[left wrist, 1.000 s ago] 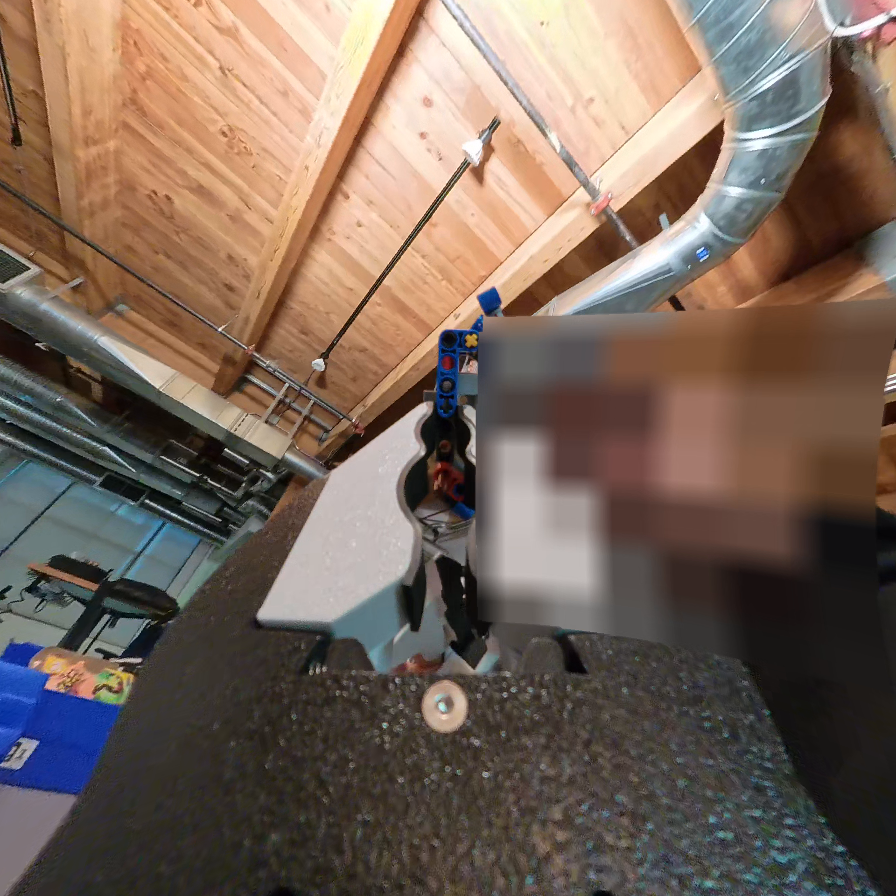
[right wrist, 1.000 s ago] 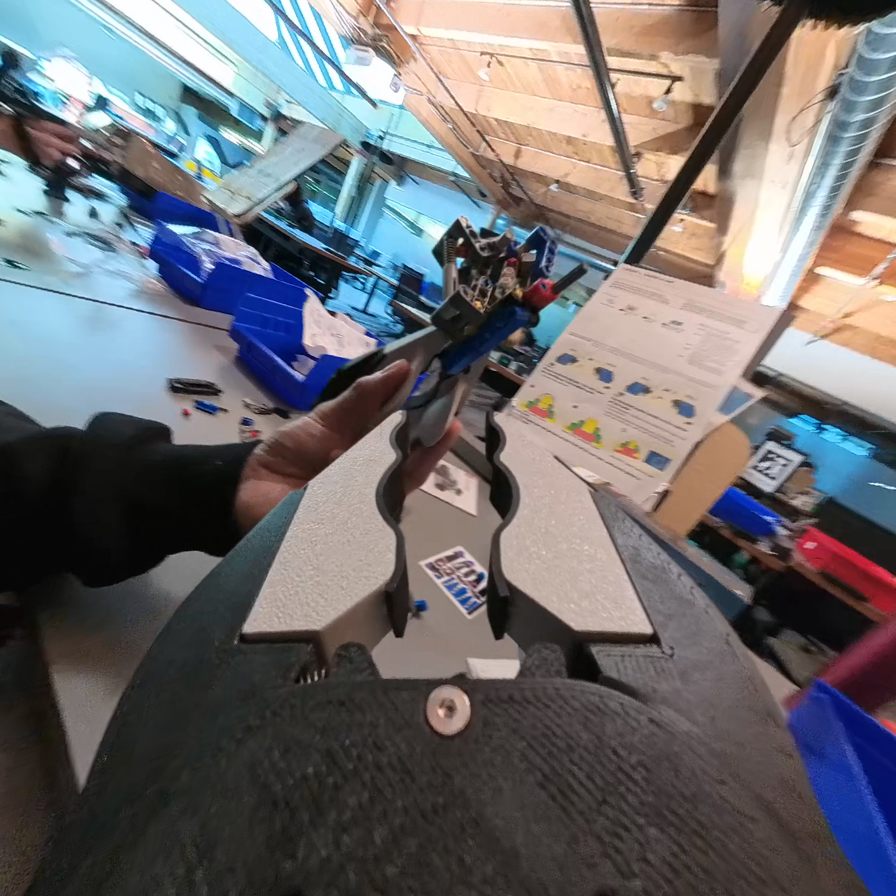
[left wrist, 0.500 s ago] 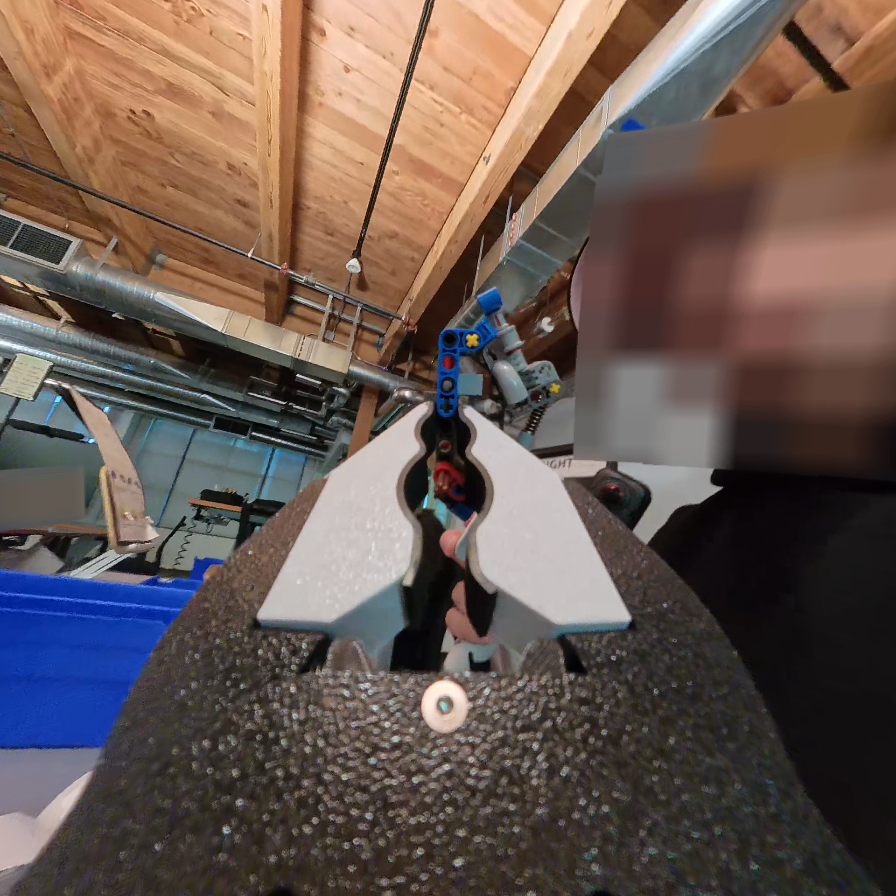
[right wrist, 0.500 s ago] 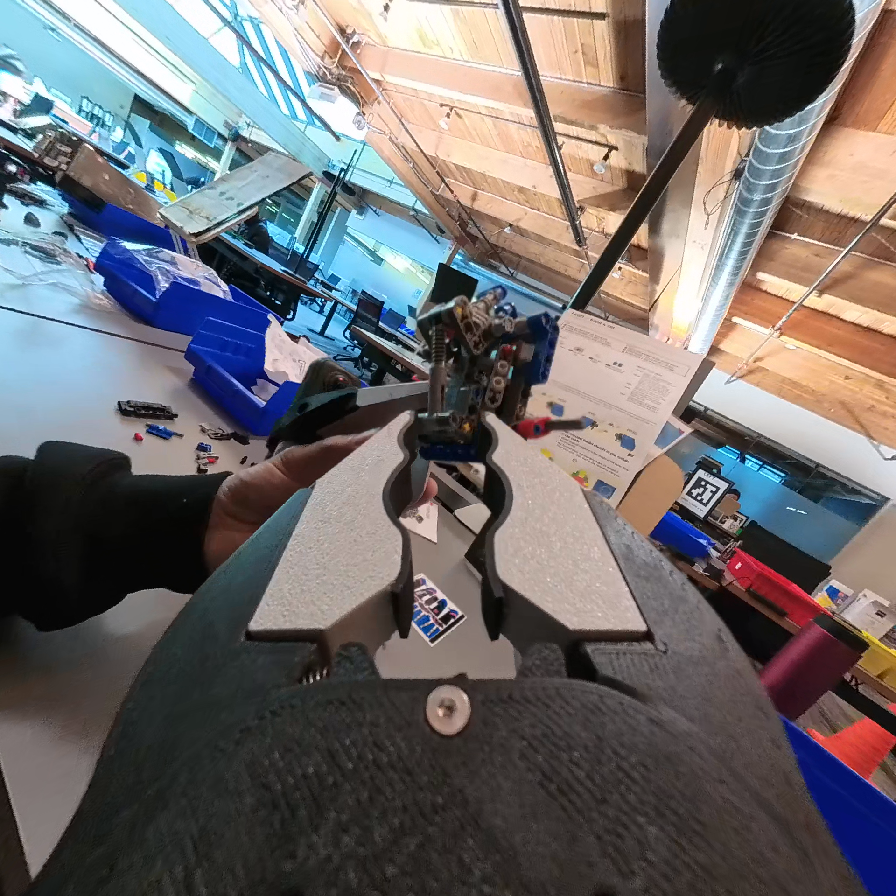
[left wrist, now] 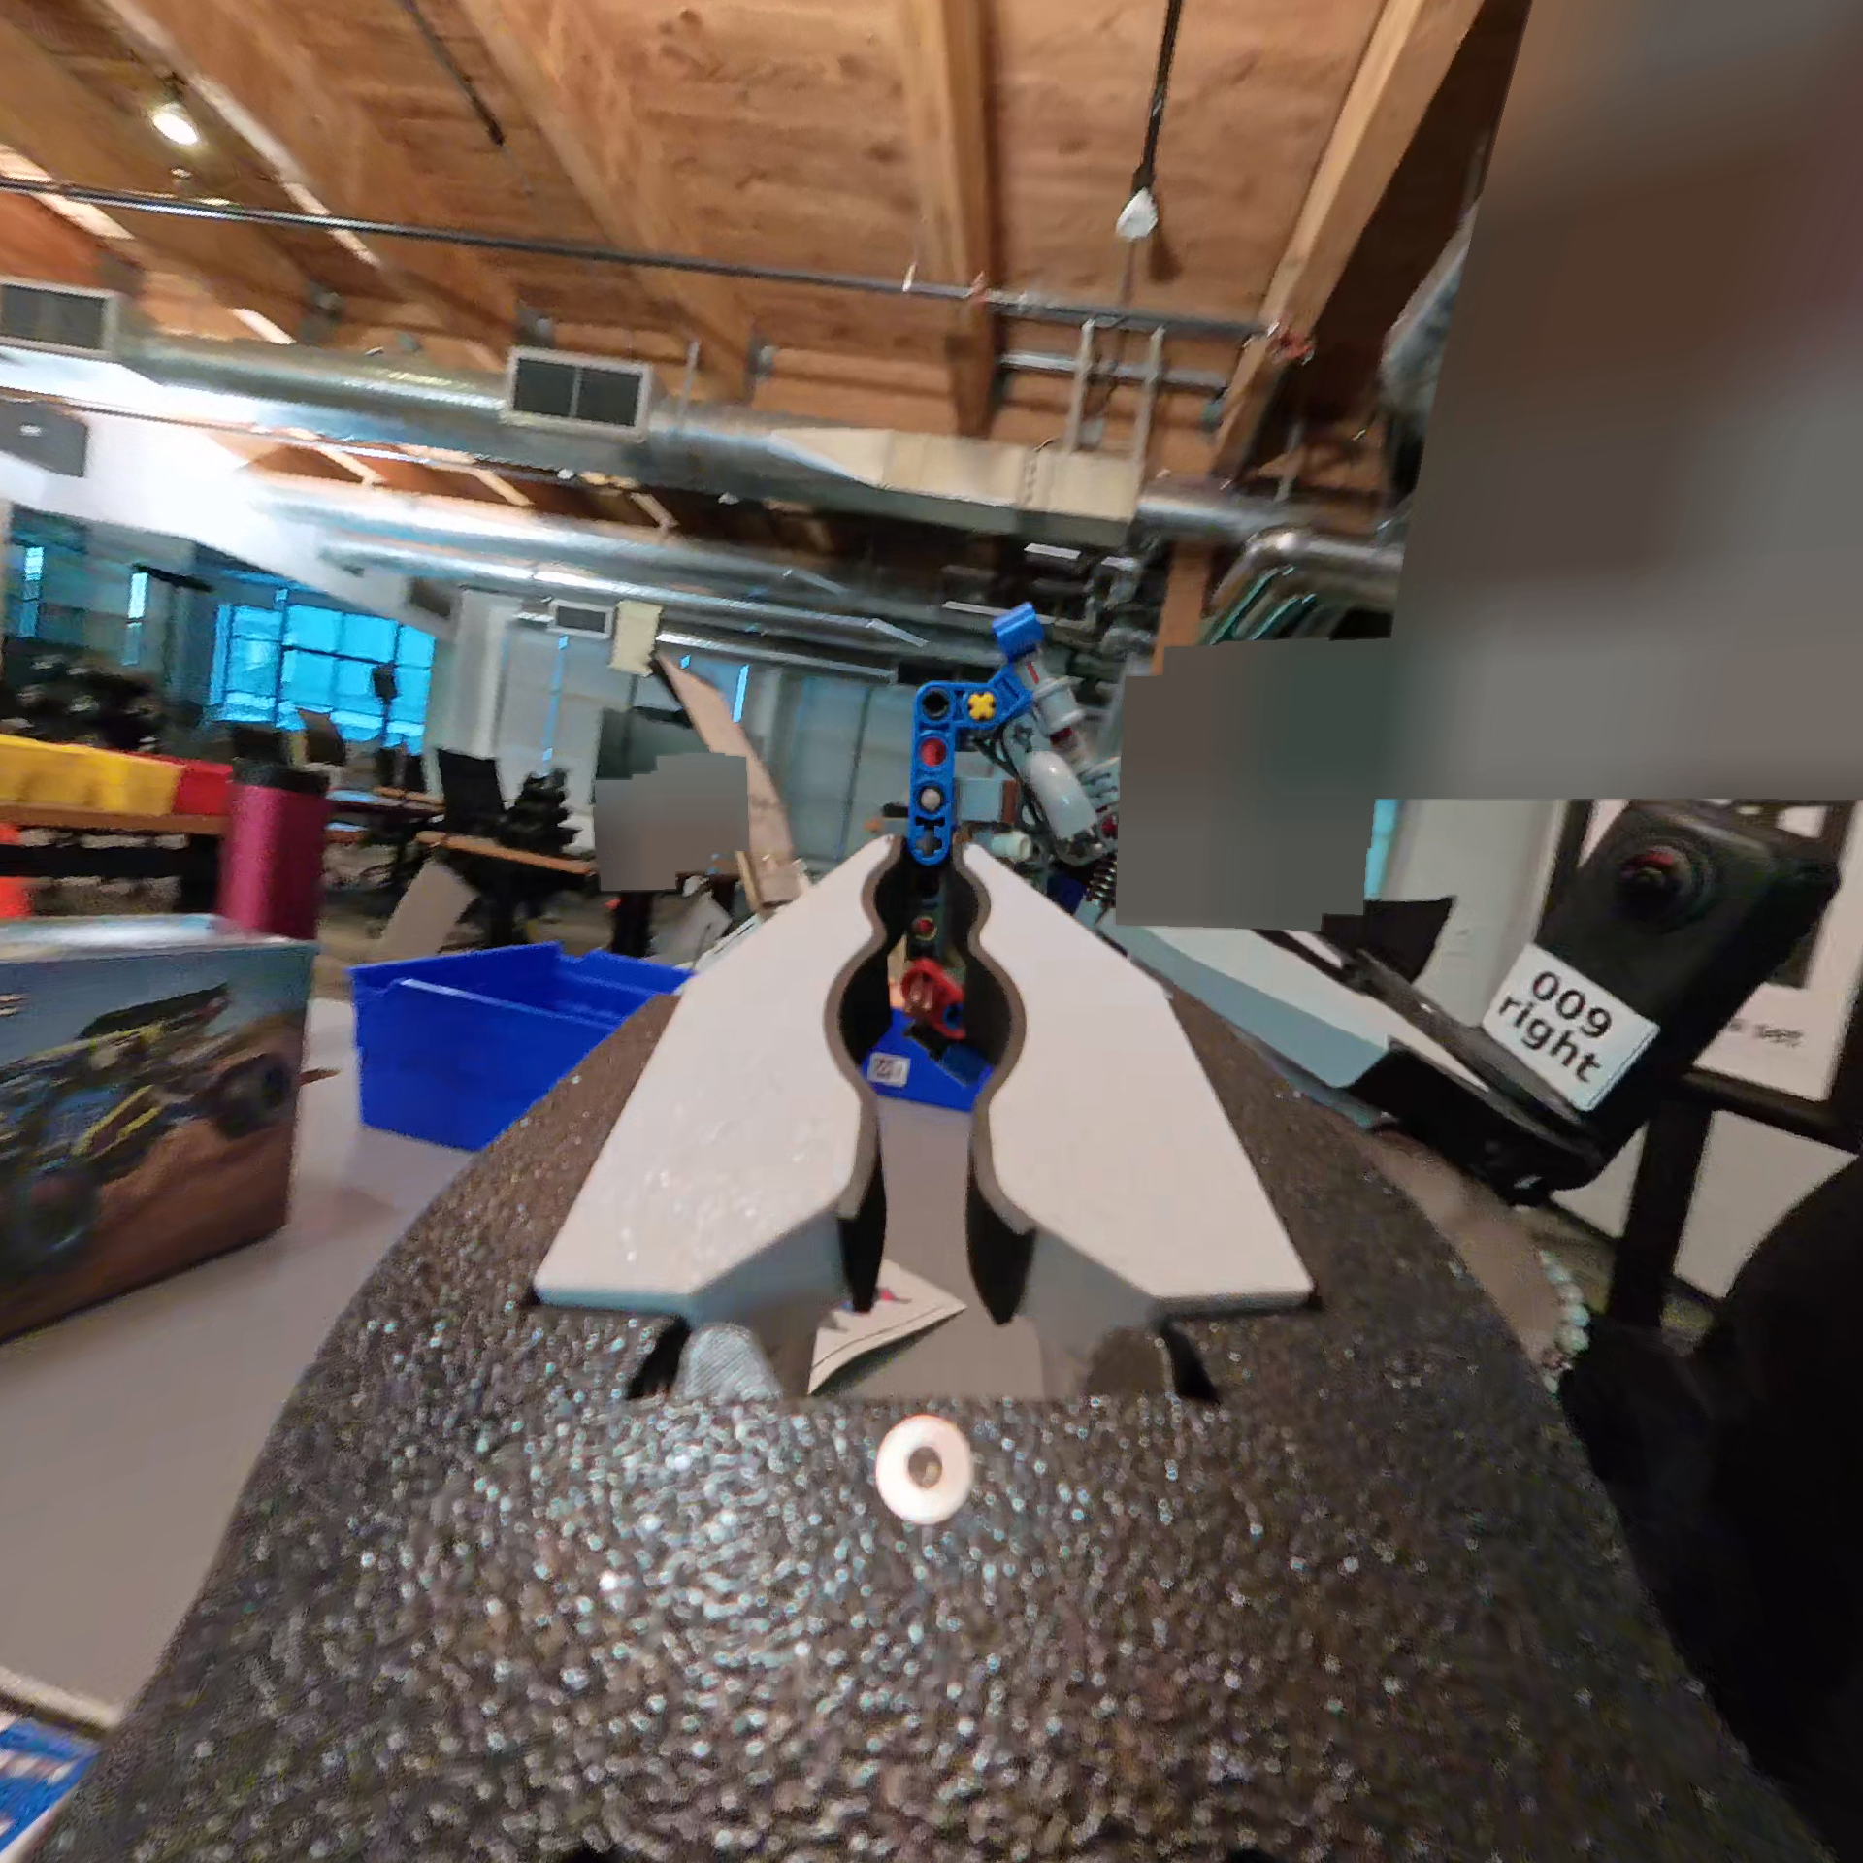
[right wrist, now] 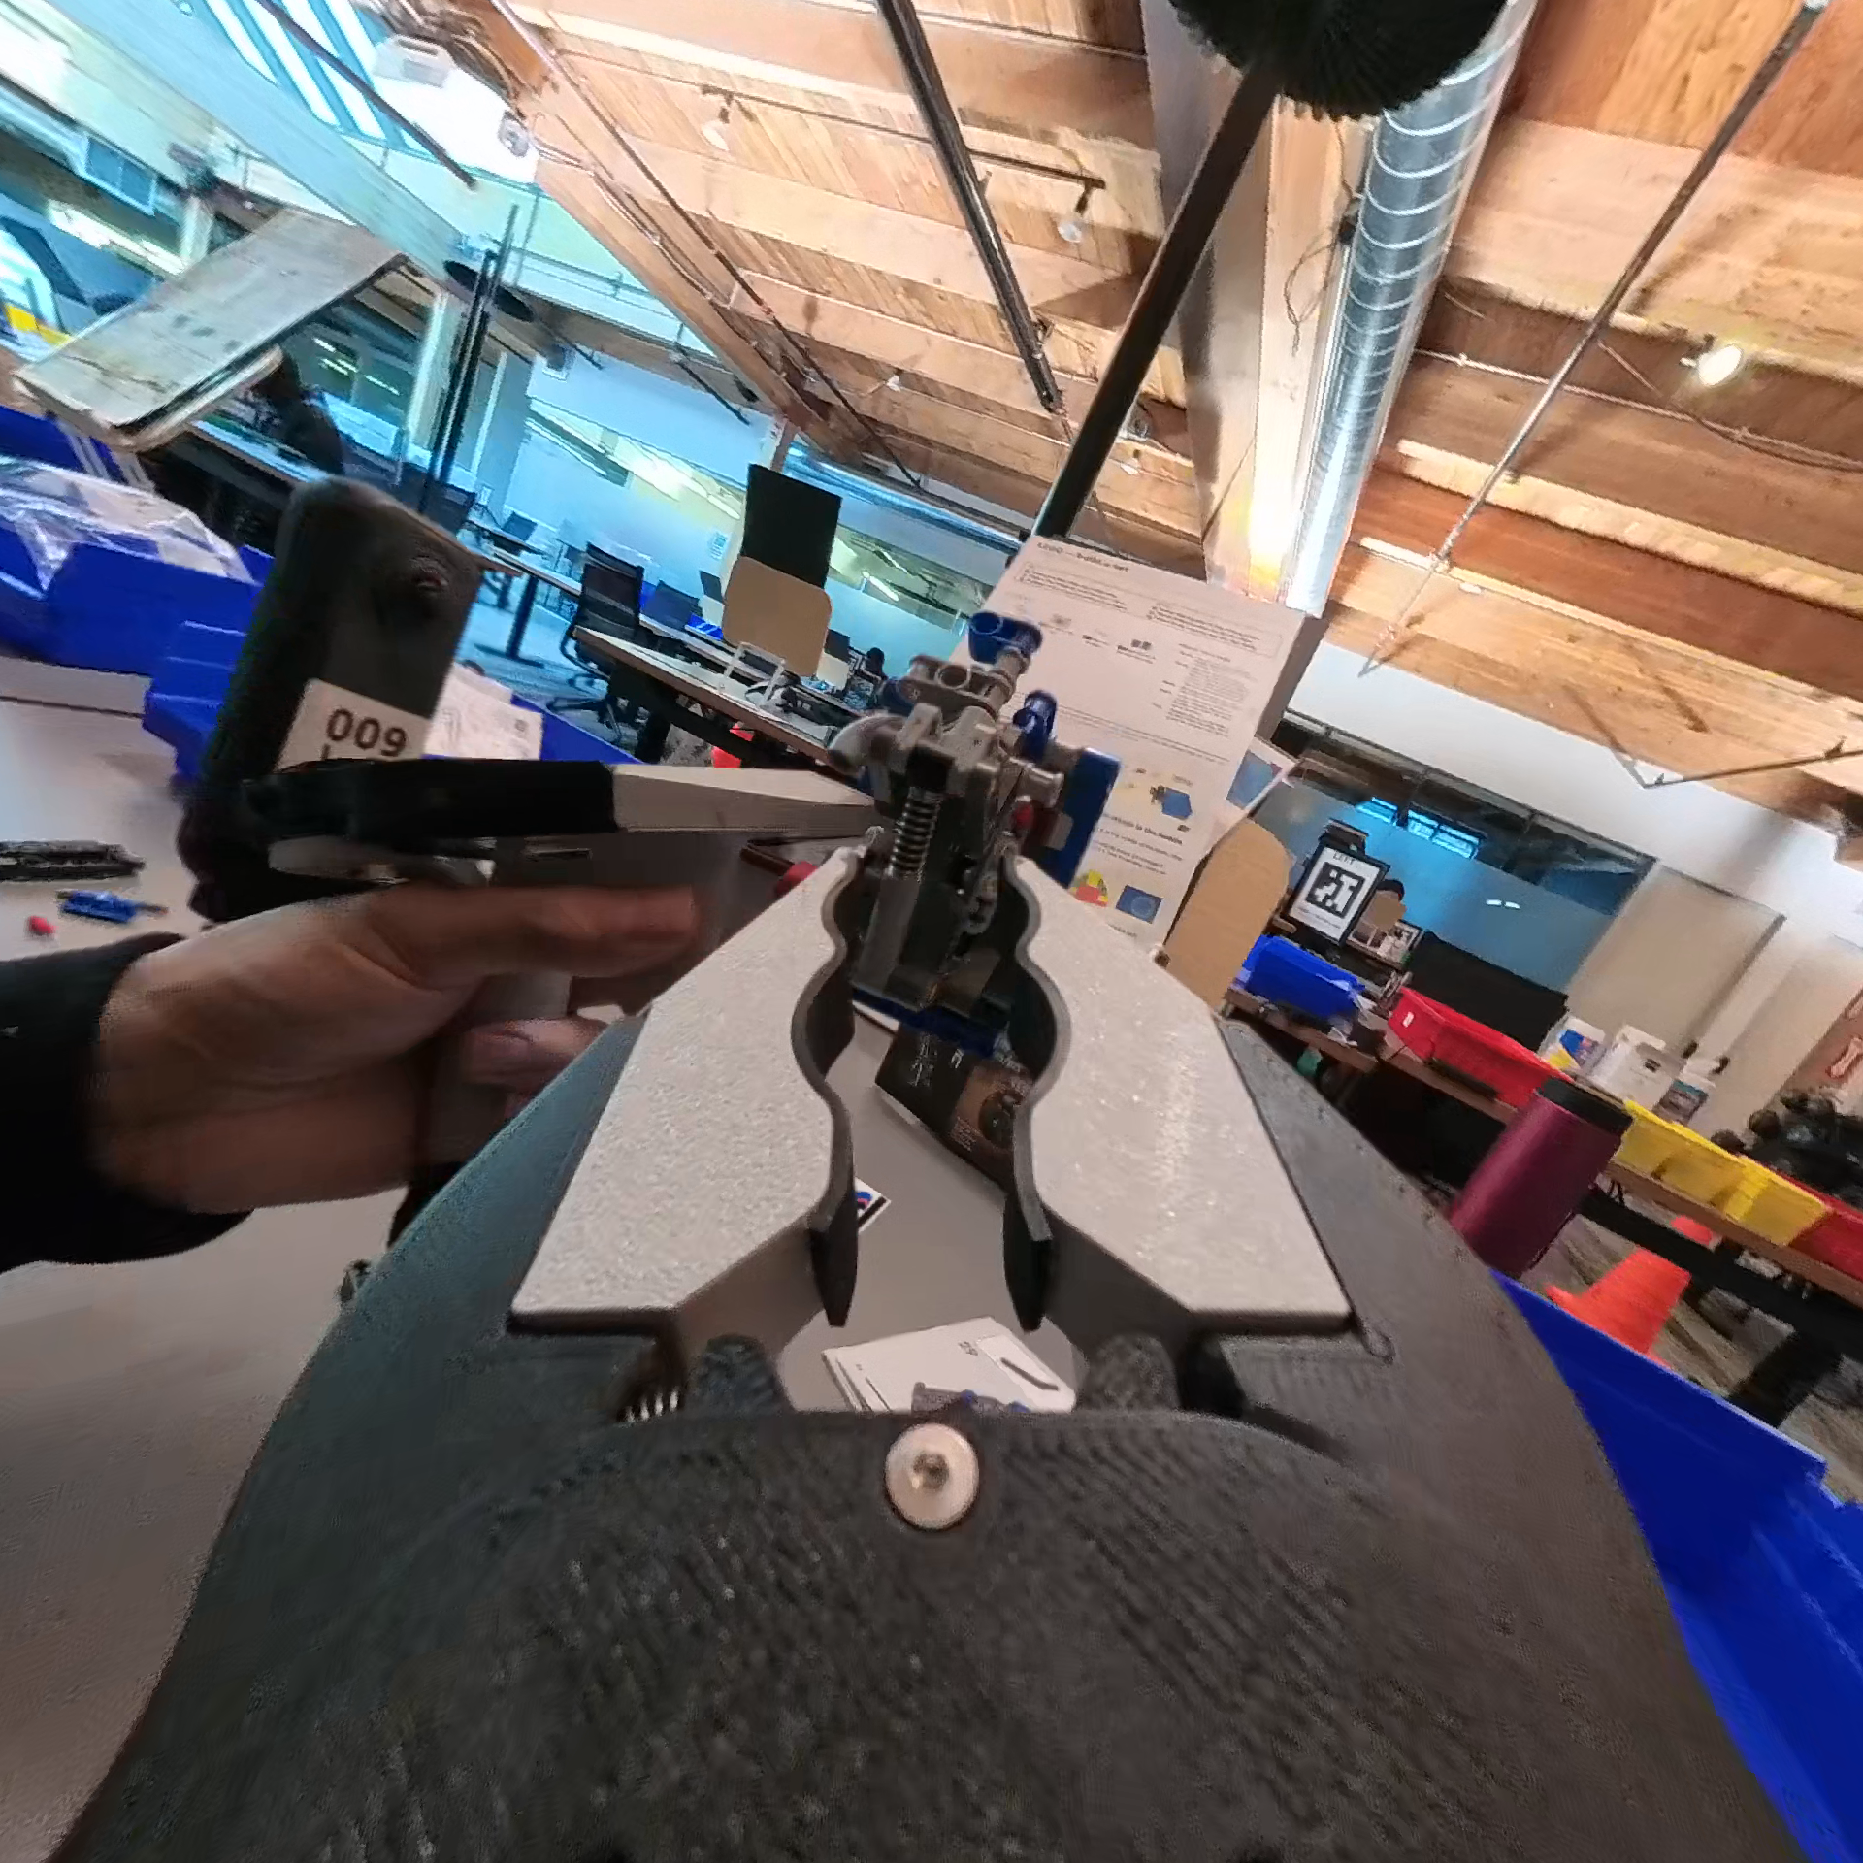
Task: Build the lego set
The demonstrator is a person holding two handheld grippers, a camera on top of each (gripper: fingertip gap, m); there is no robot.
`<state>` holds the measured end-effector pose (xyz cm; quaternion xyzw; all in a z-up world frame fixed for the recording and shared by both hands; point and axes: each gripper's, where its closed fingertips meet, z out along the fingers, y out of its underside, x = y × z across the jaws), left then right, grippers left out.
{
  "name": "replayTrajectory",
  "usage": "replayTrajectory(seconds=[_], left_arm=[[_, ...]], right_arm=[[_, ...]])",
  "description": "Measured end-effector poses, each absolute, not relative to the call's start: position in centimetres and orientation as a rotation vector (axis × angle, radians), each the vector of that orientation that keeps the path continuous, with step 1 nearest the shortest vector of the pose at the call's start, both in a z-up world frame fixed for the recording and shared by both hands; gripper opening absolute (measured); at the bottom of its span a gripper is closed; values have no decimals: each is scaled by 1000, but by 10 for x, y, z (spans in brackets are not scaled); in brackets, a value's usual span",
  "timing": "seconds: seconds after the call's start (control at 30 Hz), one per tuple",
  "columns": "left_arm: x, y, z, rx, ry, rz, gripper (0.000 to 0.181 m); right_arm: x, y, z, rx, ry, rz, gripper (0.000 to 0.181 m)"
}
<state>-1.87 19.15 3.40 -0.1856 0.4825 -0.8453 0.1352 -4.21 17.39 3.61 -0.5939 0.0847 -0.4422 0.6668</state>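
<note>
Showing in the left wrist view, from the left: a lego box (left wrist: 141,1109) cut off by the frame edge, a maroon bottle (left wrist: 267,857) behind it, a blue bin (left wrist: 484,1038) on the grey table (left wrist: 121,1432), all well apart from the fingers. Gripping at centre: left gripper (left wrist: 933,857), jaws nearly closed, pinching the blue beam of the lego assembly (left wrist: 938,796) at the fingertips; lower part of the assembly half hidden in the dark gap between the fingers. Blocking the right: mosaic patches, and the right gripper's body (left wrist: 1492,1059), its tips hidden there.

Reaching in from the left of the right wrist view: a hand (right wrist: 333,1018) holding the left gripper's handle, sleeve cut off by the edge. Clamping at centre: right gripper (right wrist: 933,887), jaws narrowly parted around the grey spring end of the assembly, held up above the table with open air around it. Blurring small loose pieces (right wrist: 91,902) far left. Cropping another blue bin (right wrist: 1714,1512) at the right edge.
</note>
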Motion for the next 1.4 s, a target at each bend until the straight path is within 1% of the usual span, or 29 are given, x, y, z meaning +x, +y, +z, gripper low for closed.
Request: replayTrajectory(seconds=[0.23, 0.4, 0.63, 0.8, 0.9, 1.07, 1.23, 1.4], left_arm=[[-6, 188, 19, -738, 1486, -2209, 4], [1, 192, 10, -818, 1489, -2090, 4], [9, 197, 1, -908, 1486, -2084, 4], [13, 202, 1, -918, 1457, -2071, 4], [13, 201, -1, -913, 1461, -2066, 4], [13, 193, -6, -848, 1476, -1986, 4], [13, 187, -12, -791, 1497, -1888, 4], [13, 182, -16, -738, 1530, -1792, 5]], right_arm=[[-25, 166, 26, -1328, 284, -902, 15], [-12, 167, 11, -1333, 364, -765, 16], [-6, 172, 0, -1323, 413, -655, 20], [-3, 174, -7, -1330, 441, -611, 26], [-2, 177, -11, -1331, 456, -570, 25], [3, 173, -12, -1246, 528, -448, 16], [9, 176, -23, -1176, 613, -249, 17], [14, 171, -27, -1191, 614, -219, 14]])
